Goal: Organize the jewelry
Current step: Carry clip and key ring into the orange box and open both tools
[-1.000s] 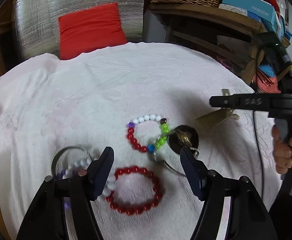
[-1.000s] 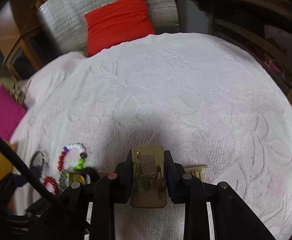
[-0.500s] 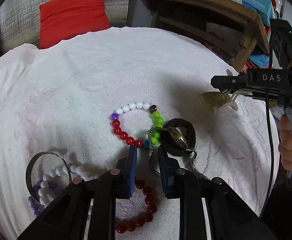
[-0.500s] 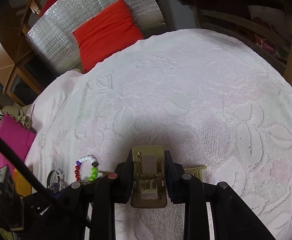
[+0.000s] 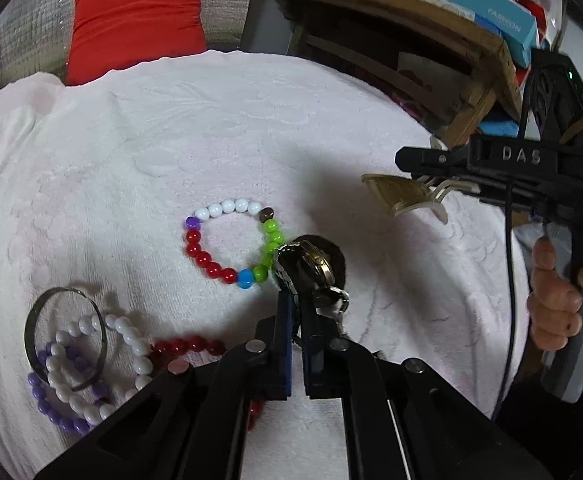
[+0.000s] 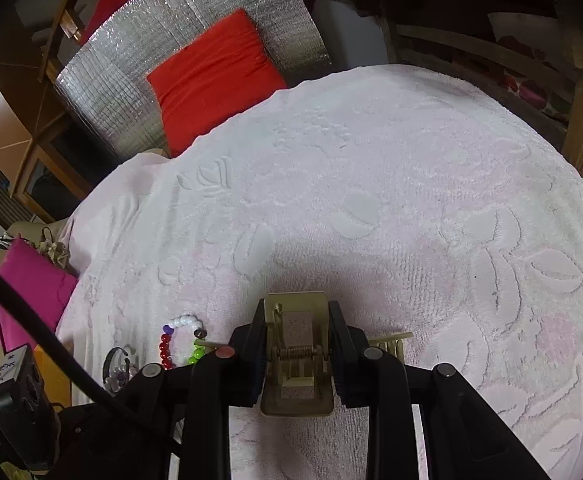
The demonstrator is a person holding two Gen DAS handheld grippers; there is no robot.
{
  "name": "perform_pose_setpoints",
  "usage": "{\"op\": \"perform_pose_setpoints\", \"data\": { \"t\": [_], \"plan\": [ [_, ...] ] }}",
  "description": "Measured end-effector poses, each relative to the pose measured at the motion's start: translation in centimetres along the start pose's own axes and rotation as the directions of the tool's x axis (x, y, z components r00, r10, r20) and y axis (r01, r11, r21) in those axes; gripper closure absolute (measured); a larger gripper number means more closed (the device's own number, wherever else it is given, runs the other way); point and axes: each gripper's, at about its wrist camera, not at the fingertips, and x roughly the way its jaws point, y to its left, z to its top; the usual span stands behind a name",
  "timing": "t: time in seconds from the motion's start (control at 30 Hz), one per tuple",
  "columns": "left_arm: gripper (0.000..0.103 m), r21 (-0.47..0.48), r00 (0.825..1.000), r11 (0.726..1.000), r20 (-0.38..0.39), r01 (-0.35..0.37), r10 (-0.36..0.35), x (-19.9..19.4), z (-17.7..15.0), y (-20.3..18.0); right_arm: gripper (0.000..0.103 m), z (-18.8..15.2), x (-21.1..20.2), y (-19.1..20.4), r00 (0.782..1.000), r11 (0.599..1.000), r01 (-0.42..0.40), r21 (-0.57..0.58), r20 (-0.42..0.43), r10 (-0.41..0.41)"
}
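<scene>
The left gripper has just closed its jaws, now pinching the dark metal-banded wristwatch beside the multicoloured bead bracelet. The right gripper pinches a gold spring hair claw clip. The watch appears ready to lift.

"DAS" stands on my right gripper's black body; "FASHION", mirrored, on blue box, upper right.

We see the left gripper: black plastic arms, round silver screws, blue pads inside the jaws. Right gripper: same black build, one red screw; side reads "DAS", grey handle, thin black cable.
</scene>
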Motion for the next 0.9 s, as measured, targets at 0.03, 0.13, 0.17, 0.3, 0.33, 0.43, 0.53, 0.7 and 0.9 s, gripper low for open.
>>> {"op": "perform_pose_setpoints", "data": {
  "t": [0.03, 0.13, 0.17, 0.3, 0.33, 0.43, 0.53, 0.7, 0.9],
  "plan": [
    [0.099, -0.011, 1.0, 1.0, 0.01, 0.012, -0.011, -0.3, 0.0, 0.0, 0.075, 0.0, -0.2, 0.0, 1.0, 1.0, -0.001, -0.001, 0.007, 0.001],
    [0.099, -0.034, 0.999, 0.999, 0.04, 0.038, -0.037, -1.4, 0.1, 0.1, 0.074, 0.0, -0.7, 0.1, 0.999, 1.0, -0.01, -0.002, 0.031, 0.01],
    [0.099, -0.042, 0.998, 0.998, 0.051, 0.049, -0.047, -1.8, 0.1, 0.1, 0.075, 0.0, -0.9, 0.2, 0.999, 1.0, -0.016, -0.001, 0.037, 0.016],
    [0.099, -0.067, 0.994, 0.995, 0.087, 0.07, -0.064, -3.3, 0.0, 0.2, 0.074, 0.1, -1.4, 0.3, 0.998, 0.999, -0.037, 0.003, 0.059, 0.037],
    [0.099, -0.068, 0.993, 0.995, 0.097, 0.071, -0.064, -3.8, 0.0, 0.2, 0.074, 0.1, -1.6, 0.4, 0.997, 0.999, -0.039, 0.001, 0.065, 0.039],
    [0.099, -0.08, 0.989, 0.993, 0.126, 0.084, -0.073, -5.0, -0.1, 0.4, 0.075, 0.0, -1.9, 0.7, 0.996, 0.999, -0.05, 0.001, 0.078, 0.05],
    [0.099, -0.082, 0.986, 0.993, 0.152, 0.085, -0.072, -6.3, -0.3, 0.4, 0.075, 0.0, -2.0, 0.9, 0.995, 0.998, -0.059, 0.002, 0.086, 0.058],
    [0.099, -0.088, 0.979, 0.993, 0.193, 0.082, -0.064, -8.8, -0.6, 0.7, 0.075, -0.2, -2.3, 1.7, 0.993, 0.998, -0.068, -0.01, 0.096, 0.069],
    [0.098, -0.12, 0.964, 0.992, 0.266, 0.043, -0.01, -12.9, -1.3, 1.7, 0.075, -0.8, -3.0, 3.0, 0.988, 0.995, -0.091, -0.039, 0.118, 0.095]
  ]
}}
